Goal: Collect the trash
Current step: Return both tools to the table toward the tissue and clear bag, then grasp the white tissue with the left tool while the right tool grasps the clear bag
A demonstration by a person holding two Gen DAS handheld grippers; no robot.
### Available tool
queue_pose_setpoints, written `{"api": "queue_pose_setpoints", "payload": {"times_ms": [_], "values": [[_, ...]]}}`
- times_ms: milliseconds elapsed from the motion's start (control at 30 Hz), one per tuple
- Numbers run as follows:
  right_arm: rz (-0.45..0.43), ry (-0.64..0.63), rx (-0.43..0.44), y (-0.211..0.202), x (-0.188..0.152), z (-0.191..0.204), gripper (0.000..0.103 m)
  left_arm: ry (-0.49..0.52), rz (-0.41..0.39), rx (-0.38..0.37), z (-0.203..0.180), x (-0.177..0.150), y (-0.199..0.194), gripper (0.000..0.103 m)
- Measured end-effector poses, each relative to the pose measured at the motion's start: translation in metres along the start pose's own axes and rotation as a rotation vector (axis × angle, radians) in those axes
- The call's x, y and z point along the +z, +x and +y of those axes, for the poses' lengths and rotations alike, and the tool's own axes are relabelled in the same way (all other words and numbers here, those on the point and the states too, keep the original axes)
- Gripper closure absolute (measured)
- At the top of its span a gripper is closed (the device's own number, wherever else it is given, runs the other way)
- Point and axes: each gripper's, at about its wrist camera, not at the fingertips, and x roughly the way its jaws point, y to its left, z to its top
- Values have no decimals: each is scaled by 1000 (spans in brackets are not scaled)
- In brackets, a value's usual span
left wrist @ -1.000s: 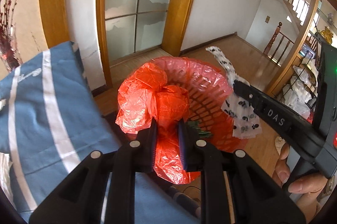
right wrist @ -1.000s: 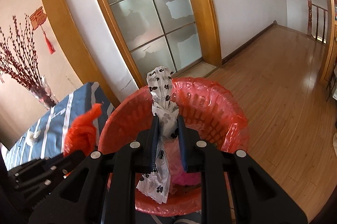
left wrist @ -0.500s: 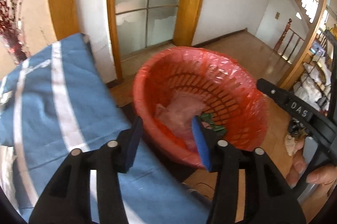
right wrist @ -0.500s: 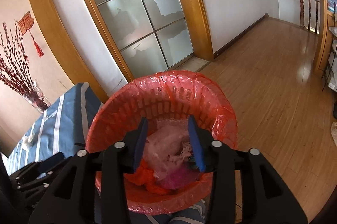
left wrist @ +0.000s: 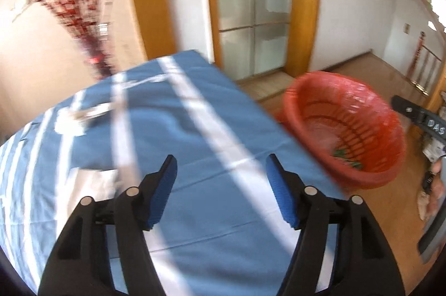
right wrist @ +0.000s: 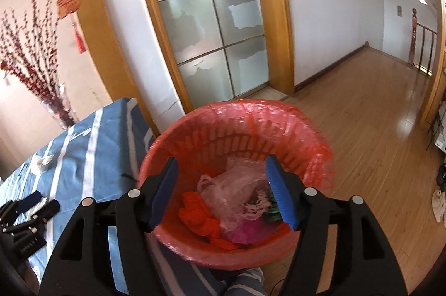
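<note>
Fingers on both grippers are spreading apart, nothing between either pair. Left gripper (left wrist: 221,170) sits lower centre of its frame, blue pads wide, over the striped blue cloth (left wrist: 172,134) on the bench; that view is motion-blurred. White crumpled scraps (left wrist: 69,123) lie on the cloth at left of frame, and a pale sheet (left wrist: 92,181) sits just left of the left finger; too blurred to say what either is. Bin (left wrist: 345,129), red basket with a red liner, stands at right of frame on the wood floor, just past the bench edge.

Right gripper (right wrist: 221,170) hovers lower centre of its frame, above the bin (right wrist: 237,129) mouth. Trash in the bin: orange bag (right wrist: 203,220), clear pinkish bag (right wrist: 231,187), magenta piece (right wrist: 245,232). Left gripper's black body shows at lower left of the right view, over the cloth.
</note>
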Motion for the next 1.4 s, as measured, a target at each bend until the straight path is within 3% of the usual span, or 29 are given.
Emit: {"api": "queue_pose_setpoints", "payload": {"times_ms": [267,667,867,1000,1100,1400], "values": [[18,-63,72,-3,-10,45,38,-108,33,195,97,-33,-16,33],[46,-179,148,-8,-25,110,38,-218,133,224,143,-66,2,35],[53,-219,175,-10,-28,135,38,-270,159,173,152,-74,10,54],[62,-243,200,-10,-32,154,38,-256,154,178,156,-72,9,88],[69,-267,227,-8,-34,171,38,-271,151,161,169,-72,6,92],[119,-361,359,12,-45,250,39,-345,112,296,244,-77,-10,92]]}}
